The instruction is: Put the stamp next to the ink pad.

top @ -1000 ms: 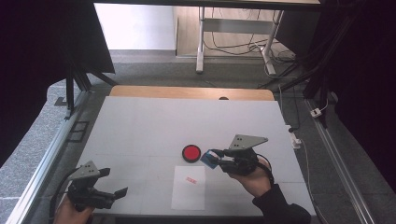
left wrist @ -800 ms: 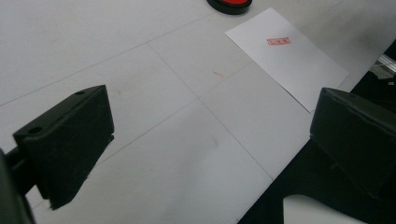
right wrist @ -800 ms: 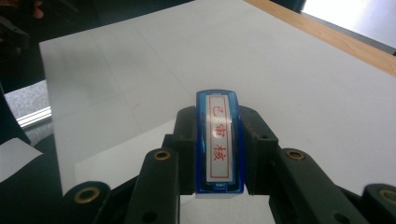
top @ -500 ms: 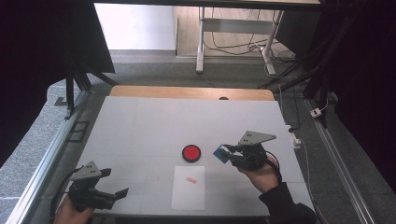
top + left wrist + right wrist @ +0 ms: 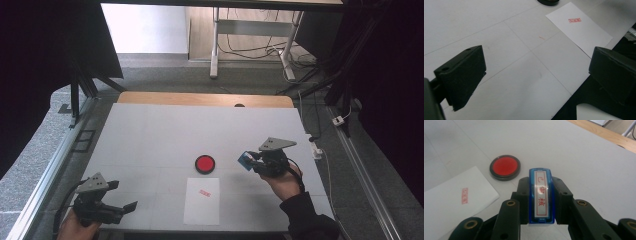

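R hand-held gripper [image 5: 541, 220] clamps blue stamp [image 5: 541, 195]; ink pad [image 5: 505, 167] uncovered

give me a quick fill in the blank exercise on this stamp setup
1. The right gripper is shut on a blue ____.
2. The ink pad is round and ____ in colour.
3. The paper bears one red ____.
4. The left gripper is ____, holding nothing.

Missing words: stamp; red; mark; open

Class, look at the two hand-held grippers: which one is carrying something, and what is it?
The right hand-held gripper, its jaws closed on a blue stamp with red characters on its label. The left hand-held gripper has its jaws wide apart, with nothing between them.
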Motion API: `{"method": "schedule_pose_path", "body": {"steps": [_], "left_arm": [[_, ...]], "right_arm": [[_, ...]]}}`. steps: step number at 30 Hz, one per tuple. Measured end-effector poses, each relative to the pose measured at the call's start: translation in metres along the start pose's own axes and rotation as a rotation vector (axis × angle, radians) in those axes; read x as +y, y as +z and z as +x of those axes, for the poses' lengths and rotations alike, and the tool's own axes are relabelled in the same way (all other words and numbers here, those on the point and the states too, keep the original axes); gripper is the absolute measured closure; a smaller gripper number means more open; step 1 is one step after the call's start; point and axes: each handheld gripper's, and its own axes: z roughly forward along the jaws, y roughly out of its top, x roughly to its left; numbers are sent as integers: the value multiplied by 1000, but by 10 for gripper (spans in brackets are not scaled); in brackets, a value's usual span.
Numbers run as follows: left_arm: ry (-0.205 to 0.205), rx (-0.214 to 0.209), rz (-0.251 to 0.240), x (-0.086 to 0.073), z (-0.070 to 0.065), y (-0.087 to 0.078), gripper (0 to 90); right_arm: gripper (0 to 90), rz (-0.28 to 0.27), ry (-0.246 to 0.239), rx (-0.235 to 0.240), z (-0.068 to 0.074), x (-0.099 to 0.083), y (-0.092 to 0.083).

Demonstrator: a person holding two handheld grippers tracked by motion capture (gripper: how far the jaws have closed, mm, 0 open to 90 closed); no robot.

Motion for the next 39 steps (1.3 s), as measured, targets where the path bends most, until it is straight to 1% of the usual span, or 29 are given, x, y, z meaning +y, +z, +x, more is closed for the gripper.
{"method": "schedule_pose_path", "body": {"steps": [3,5,7,12,13,18,28,32,35,37,39], "left_arm": [[4,3,6,0,-1,1,11],[7,6,9,1,-1,1,11],[6,7,10,1,-1,1,11],[4,6,11,1,-1,1,11],[5,8,12,1,-1,1,11],[3,9,15,1,-1,2,12],[2,11,18,1,-1,2,15],[2,10,21,2,-1,2,16],[3,10,22,2,-1,3,17],[3,10,23,2,-1,3,16],[3,9,24,2,-1,3,17]], "right_arm": [[711,16,5,-15,-4,-3,3],[711,29,-3,-29,-6,-4,5],[711,37,0,-40,-8,-6,7],[711,58,3,-57,-13,-11,14],[711,61,-2,-55,-14,-12,15],[711,75,8,-60,-18,-16,21],[711,115,18,-46,-20,-23,33],[711,132,14,-40,-21,-25,37],[711,148,10,-40,-21,-26,40],[711,165,16,-40,-21,-27,42],[710,165,15,-39,-21,-27,43]]}}
